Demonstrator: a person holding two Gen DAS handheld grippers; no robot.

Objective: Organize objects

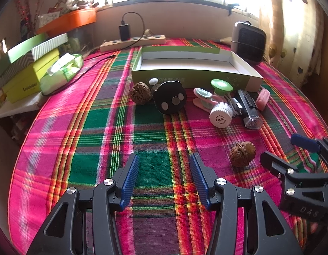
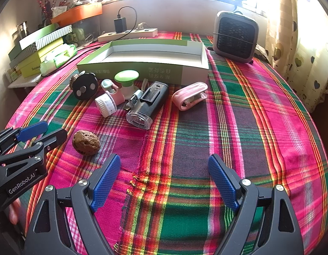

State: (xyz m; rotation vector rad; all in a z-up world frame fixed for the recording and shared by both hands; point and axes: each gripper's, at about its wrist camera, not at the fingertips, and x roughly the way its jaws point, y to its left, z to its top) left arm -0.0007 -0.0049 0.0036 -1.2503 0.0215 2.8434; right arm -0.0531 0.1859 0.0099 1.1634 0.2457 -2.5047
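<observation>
Two grippers: the left gripper and the right gripper both hang with jaws spread wide over the plaid cloth, grasping nothing.
Things to sort: all lie on the cloth in front of the box, whose tray looks bare; none is inside it yet.
Nearest thing: a walnut sits apart from the cluster, just ahead of both grippers and between them.
Cluster: black disc, white cap, green-topped piece, black lamp and pink clip crowd together, several touching.
Risk, rolling: the walnut is round and hard, so an off-centre pinch likely squirts it sideways across the cloth.
Risk, collision: both grippers point toward the same walnut; reaching together could knock fingers.
Risk, crowding: wide jaws entering the cluster could shove neighbours, and the cable by the lamp may drag along.
Left view only: a second walnut shows clearly beside the disc, with a small white knob behind.
Right view only: the pink clip's full shape and the heater face-on.
</observation>
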